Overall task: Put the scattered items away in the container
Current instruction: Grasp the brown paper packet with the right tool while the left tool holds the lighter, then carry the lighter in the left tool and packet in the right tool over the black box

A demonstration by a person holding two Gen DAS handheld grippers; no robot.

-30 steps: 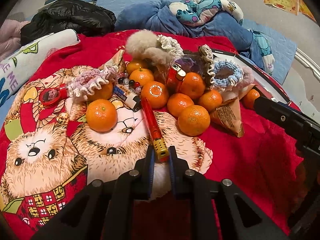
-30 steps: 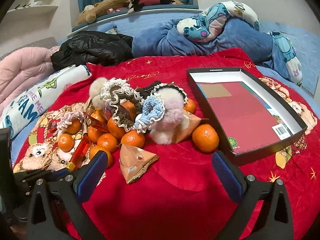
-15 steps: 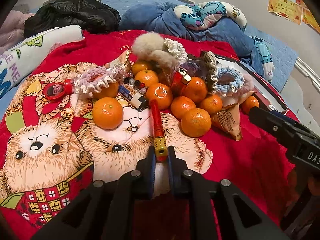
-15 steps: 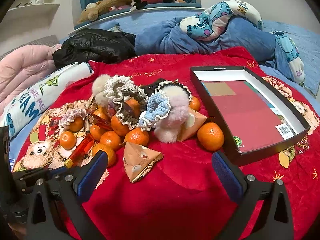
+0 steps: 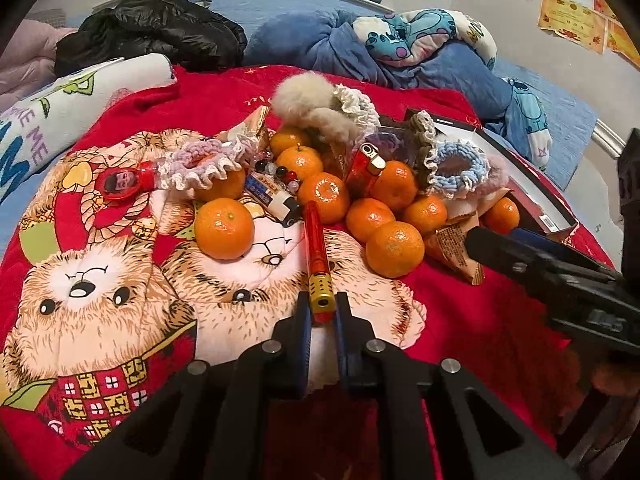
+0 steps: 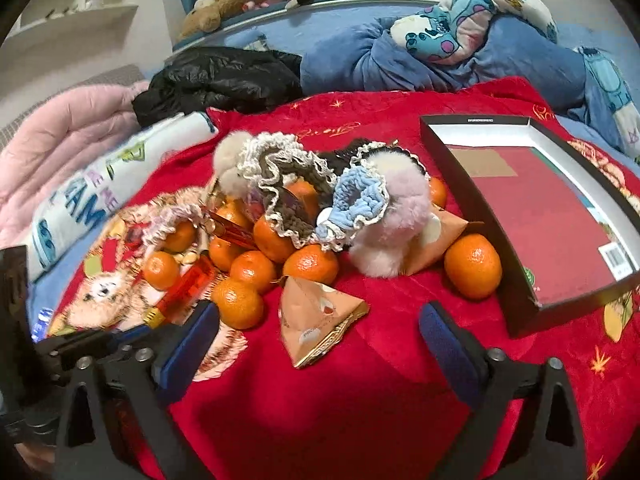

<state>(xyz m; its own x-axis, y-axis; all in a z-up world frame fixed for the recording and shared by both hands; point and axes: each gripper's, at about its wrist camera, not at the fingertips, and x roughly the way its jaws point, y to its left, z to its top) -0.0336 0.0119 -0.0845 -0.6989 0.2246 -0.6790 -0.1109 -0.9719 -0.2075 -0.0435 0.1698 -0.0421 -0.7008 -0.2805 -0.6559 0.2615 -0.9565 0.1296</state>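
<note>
Pick-up step in hand: the red stick lighter (image 5: 316, 246), lying just in front of the tangerine pile (image 5: 360, 204), is clamped at its gold tip by the left gripper (image 5: 322, 312). The right gripper (image 6: 320, 332) is closing, nothing yet between its jaws. A lift and carry to the box (image 6: 536, 216) beside the pile is called for next.
</note>
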